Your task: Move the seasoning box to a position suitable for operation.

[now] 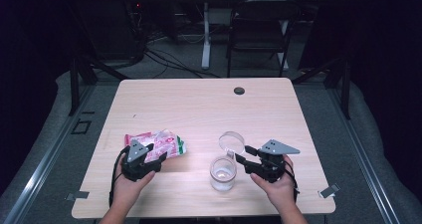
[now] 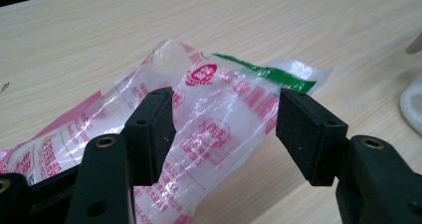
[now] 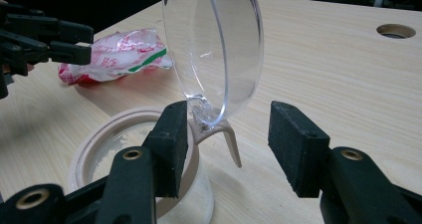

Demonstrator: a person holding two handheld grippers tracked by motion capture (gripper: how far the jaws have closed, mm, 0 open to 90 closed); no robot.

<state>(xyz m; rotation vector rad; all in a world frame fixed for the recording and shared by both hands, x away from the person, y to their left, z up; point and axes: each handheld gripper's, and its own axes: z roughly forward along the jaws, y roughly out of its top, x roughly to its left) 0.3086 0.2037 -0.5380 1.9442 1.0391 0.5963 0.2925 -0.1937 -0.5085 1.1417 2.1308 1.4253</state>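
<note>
**Jar with its lid up, packet beside it, both grippers open**

Jar is the landmark: a small clear container with a pale rim, standing upright on the wooden table near the person's edge, right of the middle. Its round clear lid is hinged at the rim and stands raised, tilted up on the far side of the mouth.

The right gripper sits just to the right of the jar, held in the person's right hand. Its jaws stand wide apart and grip nothing. In the right gripper view the left pad lies close against the jar's rim, whether touching I cannot tell, while the right pad hangs over bare table beyond the hinge tab. The lid rises between and above the two pads, clear of both.

The left gripper is well to the left of the jar, held in the person's left hand. Its jaws are also wide, with no pressure on anything. In the left gripper view the two pads straddle a crinkled plastic packet, printed in red and white with a green strip at one end, which lies flat on the table beneath them.

That packet lies to the left of the jar, its green end pointing toward it, well apart from the glass. A small dark round hole in the tabletop lies far behind the jar
</note>
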